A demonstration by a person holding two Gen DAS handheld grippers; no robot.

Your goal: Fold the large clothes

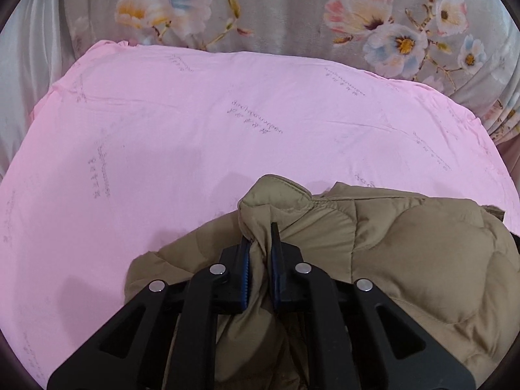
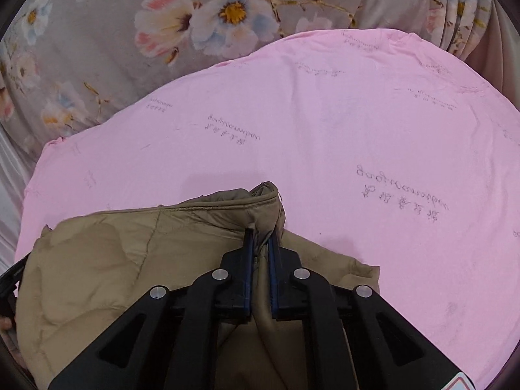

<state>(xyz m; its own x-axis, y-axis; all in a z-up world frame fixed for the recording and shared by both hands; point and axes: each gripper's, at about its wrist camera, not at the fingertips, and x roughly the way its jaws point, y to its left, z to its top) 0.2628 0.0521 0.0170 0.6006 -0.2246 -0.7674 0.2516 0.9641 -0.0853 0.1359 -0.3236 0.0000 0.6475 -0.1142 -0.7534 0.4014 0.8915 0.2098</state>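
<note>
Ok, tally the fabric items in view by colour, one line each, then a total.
Tan: 1, the quilted jacket, pinched by the left tongs and the right tongs
Pink: 1, the sheet
Grey floral: 1, the blanket
Total: 3

1. You are losing the khaki jacket (image 1: 406,260) past the lower edge in both wrist views.
2. Your left gripper (image 1: 260,243) is hiding the pinched fold between its jaws.
3. The grey print on the pink sheet (image 2: 357,113) is staying too faint to read.
</note>
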